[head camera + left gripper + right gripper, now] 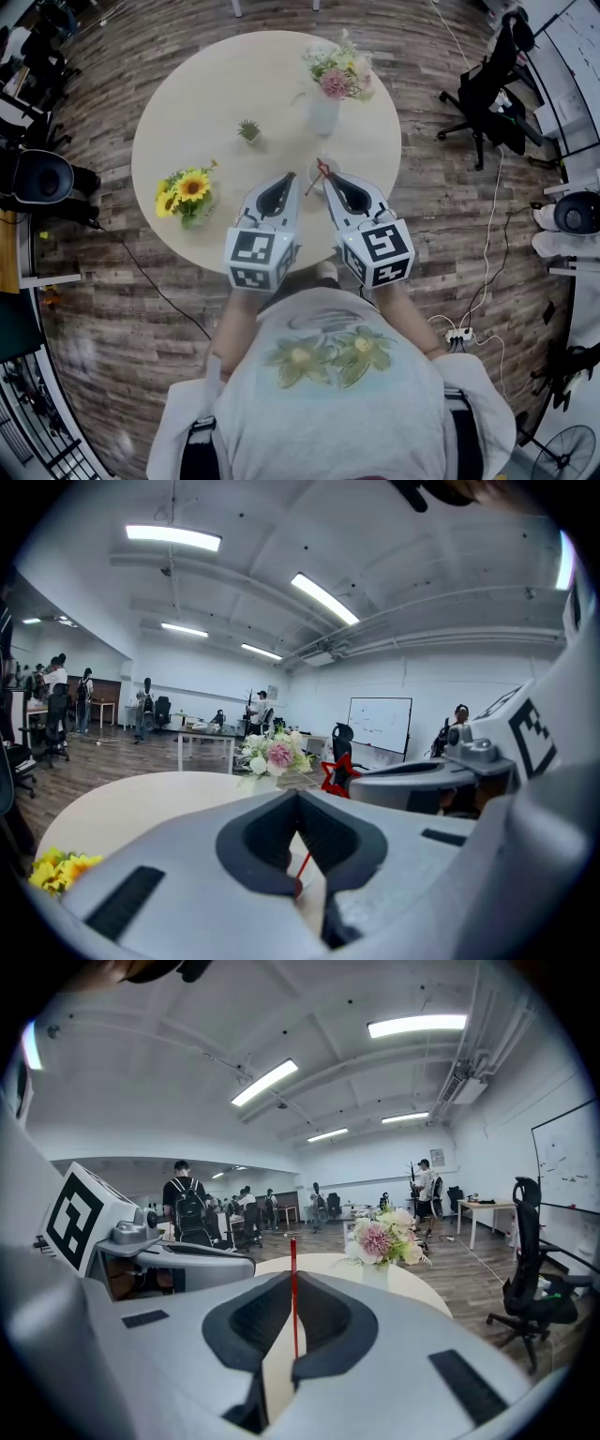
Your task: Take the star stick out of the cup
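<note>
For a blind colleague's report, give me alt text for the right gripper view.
The right gripper, jaws shut, pinches a thin red stick standing upright. Beyond it, a vase of pink and white flowers sits on a pale round table.

Near the flower vase, I only get a sliver of the cup, tucked between the left gripper and right gripper. The star stick is too small there to trace its foot.

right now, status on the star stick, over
Left gripper shut, empty. Right gripper shut on star stick. Cup at the tips; can't tell if stick's clear. Vase beyond, not in the way.
</note>
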The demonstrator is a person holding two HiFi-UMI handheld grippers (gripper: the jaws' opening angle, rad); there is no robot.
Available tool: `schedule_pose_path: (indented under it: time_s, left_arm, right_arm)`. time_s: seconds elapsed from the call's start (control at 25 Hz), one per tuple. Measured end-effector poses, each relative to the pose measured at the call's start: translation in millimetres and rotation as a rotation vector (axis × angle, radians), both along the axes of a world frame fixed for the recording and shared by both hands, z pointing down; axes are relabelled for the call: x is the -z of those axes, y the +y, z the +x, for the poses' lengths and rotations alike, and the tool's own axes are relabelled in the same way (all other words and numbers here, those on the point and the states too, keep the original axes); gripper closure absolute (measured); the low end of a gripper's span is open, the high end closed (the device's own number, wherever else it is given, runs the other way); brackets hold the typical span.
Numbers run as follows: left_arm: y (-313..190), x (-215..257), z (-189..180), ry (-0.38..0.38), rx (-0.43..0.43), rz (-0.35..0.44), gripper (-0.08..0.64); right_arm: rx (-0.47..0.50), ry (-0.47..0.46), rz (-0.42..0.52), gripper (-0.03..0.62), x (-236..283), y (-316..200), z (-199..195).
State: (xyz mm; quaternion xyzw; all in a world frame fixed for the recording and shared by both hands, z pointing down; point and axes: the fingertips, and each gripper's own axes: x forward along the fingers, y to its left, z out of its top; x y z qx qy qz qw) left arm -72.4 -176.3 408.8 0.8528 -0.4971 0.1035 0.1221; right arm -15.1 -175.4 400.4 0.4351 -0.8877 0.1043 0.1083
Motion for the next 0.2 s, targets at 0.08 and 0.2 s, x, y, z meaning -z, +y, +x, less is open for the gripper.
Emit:
schedule_pose_path:
  time_s: [0.08, 0.2]
  left_arm:
    - [-0.4, 0.3, -0.1, 0.001, -0.001, 0.000, 0.561]
    - [-1.2, 1.4, -1.0, 0.002, -0.002, 0.001, 0.561]
  right_arm:
    - [-0.002, 0.003, -0.001, 0.563, 0.2, -0.9, 0.6]
    - [-0.004, 0.005, 0.001, 0.563, 1.2, -2.2, 0.7]
